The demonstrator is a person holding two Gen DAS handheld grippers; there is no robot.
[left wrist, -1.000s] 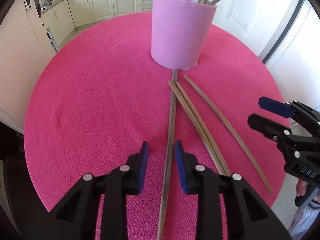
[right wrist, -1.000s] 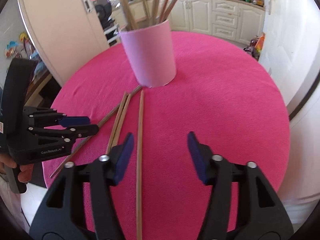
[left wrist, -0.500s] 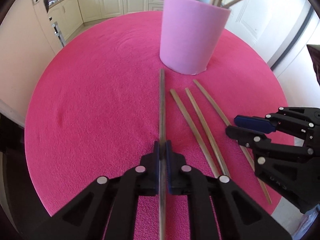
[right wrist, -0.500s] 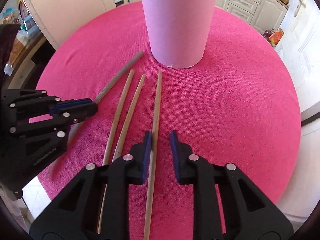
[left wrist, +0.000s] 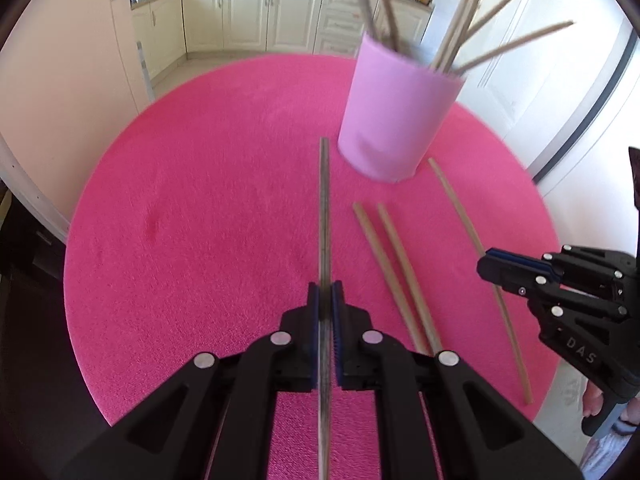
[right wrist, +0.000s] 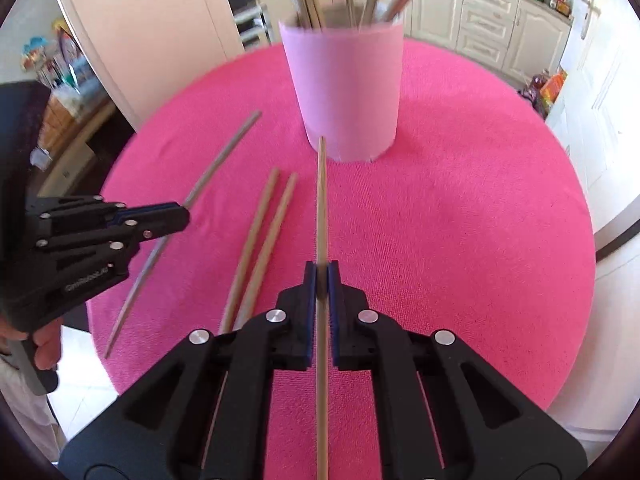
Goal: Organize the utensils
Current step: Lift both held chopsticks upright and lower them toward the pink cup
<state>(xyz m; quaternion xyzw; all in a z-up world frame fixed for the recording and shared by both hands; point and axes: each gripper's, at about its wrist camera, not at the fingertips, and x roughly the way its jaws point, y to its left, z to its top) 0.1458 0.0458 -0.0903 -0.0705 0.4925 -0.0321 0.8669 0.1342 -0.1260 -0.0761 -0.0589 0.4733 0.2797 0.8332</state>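
A pink cup (left wrist: 396, 120) holding several wooden sticks stands on the round pink table (left wrist: 200, 220); it also shows in the right wrist view (right wrist: 348, 96). My left gripper (left wrist: 325, 300) is shut on a dark wooden stick (left wrist: 324, 208) that points toward the cup. My right gripper (right wrist: 321, 280) is shut on a light wooden stick (right wrist: 321, 192) that also points at the cup. Two light sticks (left wrist: 392, 268) lie side by side on the table between the grippers, seen too in the right wrist view (right wrist: 264, 232).
The table edge runs close behind both grippers. Cream kitchen cabinets (left wrist: 248, 12) stand beyond the table and a white door (right wrist: 600, 92) is at the right. The person's hand (right wrist: 40, 344) holds the left gripper's handle.
Both grippers have closed on their sticks: the left on the dark stick, then the right on the light one. Both sticks have lifted and now point toward the cup.
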